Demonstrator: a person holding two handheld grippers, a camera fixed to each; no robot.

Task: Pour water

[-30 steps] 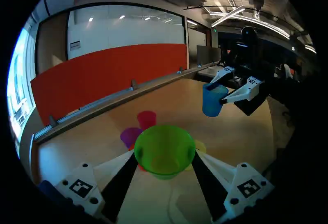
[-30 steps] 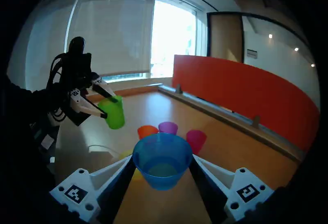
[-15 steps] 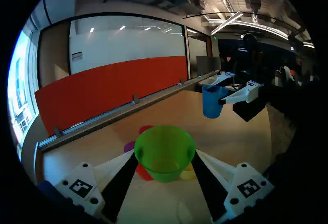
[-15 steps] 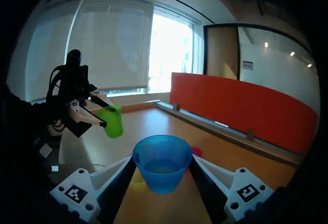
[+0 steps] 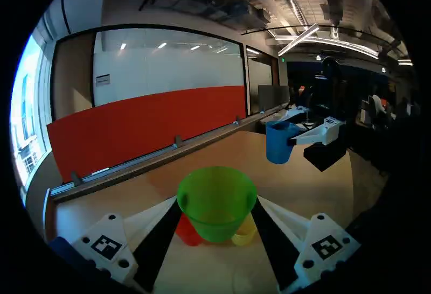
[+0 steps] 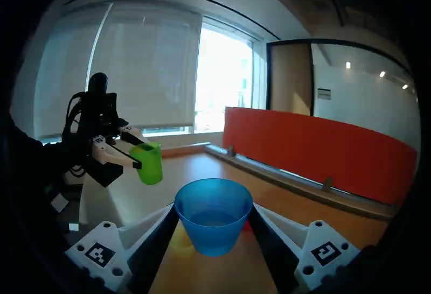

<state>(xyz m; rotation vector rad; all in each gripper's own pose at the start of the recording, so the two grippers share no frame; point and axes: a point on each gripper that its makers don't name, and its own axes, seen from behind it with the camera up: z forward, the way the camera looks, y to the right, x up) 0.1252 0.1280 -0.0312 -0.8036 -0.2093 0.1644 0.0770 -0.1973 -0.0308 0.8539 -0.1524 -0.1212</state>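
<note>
tabletop [image 5: 307, 181] of pale wood runs along an orange partition [image 5: 145, 116], with a bright window [image 6: 223, 73] and blinds beyond. we note the left gripper [image 5: 216, 210] clamped on a green cup [image 5: 216, 200], upright above a red cup [image 5: 187, 232] and a yellow cup [image 5: 245, 233]. the right gripper [image 6: 213, 216] grasps a blue cup [image 6: 213, 229], upright, well apart from the green one.

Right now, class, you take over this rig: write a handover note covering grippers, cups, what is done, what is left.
Left gripper: shut on the green cup, upright, above the table.
Right gripper: shut on the blue cup, upright; it seems to hold some water.
A red cup and a yellow cup stand on the table under the green cup.
Done: both cups lifted. Left: bring them together and pour, likely blue into green.
</note>
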